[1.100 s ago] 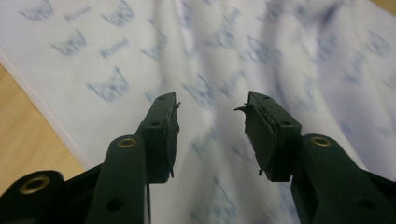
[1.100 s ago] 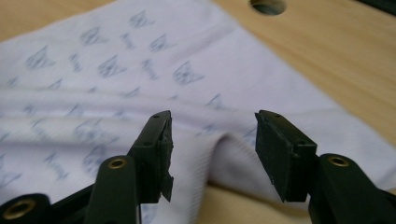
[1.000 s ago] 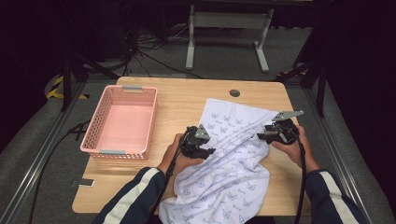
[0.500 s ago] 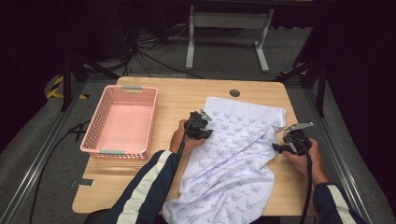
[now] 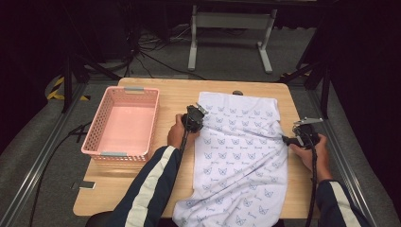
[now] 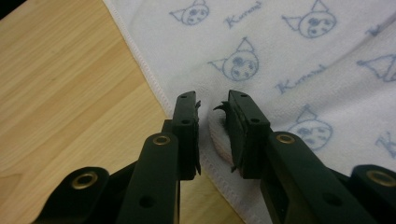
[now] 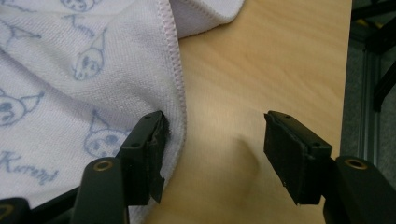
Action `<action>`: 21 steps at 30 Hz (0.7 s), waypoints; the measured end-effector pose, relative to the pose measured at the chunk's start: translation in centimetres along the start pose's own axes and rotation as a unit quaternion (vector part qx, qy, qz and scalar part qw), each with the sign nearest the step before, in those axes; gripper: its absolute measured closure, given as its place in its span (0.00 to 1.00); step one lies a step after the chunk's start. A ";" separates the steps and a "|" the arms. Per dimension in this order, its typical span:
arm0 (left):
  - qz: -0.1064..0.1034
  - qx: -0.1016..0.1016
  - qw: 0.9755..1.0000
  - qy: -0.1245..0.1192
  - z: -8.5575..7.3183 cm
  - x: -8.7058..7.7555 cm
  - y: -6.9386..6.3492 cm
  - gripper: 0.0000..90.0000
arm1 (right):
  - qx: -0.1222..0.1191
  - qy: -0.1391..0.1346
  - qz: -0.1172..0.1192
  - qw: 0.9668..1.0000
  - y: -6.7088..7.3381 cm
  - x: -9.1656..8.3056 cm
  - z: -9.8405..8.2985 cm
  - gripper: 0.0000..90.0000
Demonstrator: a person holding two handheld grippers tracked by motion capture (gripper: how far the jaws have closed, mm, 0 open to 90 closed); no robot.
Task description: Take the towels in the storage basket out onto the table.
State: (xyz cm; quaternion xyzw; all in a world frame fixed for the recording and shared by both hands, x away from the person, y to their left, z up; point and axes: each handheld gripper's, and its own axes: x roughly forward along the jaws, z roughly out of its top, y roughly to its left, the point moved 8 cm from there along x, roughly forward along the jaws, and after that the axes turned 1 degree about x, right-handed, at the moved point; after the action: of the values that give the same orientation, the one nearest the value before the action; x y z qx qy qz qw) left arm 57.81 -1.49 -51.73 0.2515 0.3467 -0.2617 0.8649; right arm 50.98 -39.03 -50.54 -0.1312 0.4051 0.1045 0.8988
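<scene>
A white towel (image 5: 241, 151) with blue cat prints lies spread on the wooden table (image 5: 175, 94) and hangs over the near edge. My left gripper (image 5: 198, 124) is at the towel's left hem. In the left gripper view its jaws (image 6: 212, 105) have just been closing around a raised fold of the hem (image 6: 219, 137). A thin gap still shows beside the left pad. My right gripper (image 5: 285, 139) sits at the towel's right edge. It is open (image 7: 212, 135), with one fingertip (image 7: 147, 140) on the hem of the towel (image 7: 70, 70) and the other over bare wood (image 7: 280, 56).
An empty pink basket (image 5: 142, 90) stands at the table's left, close to my left forearm. A dark round grommet (image 5: 237, 92) sits at the table's far edge. Beyond the table are a metal stand (image 5: 227, 21) and cables on the floor.
The towel was bunched between the grippers and now lies flatter and wider. My left gripper went farther along the left hem. My right gripper moved outward to the right edge.
</scene>
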 end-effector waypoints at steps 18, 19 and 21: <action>-0.121 0.044 0.990 -0.060 -0.8 -5.3 -5.9 0.62 | -0.073 -0.033 0.105 0.991 7.0 -4.1 -0.6 0.52; -0.142 0.062 0.986 -0.067 -1.2 -6.1 -7.0 0.62 | -0.086 -0.027 0.106 0.990 7.8 -4.7 -1.3 0.51; -0.184 0.075 0.978 -0.067 -2.7 -7.7 -9.0 0.62 | -0.093 -0.026 0.130 0.987 9.1 -5.7 -2.7 0.50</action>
State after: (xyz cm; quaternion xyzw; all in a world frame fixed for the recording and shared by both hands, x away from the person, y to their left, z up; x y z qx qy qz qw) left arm 46.11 -4.30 -50.03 0.2295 0.3074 -0.4583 0.8017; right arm 42.78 -31.78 -49.33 -0.1575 0.3835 0.2609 0.8718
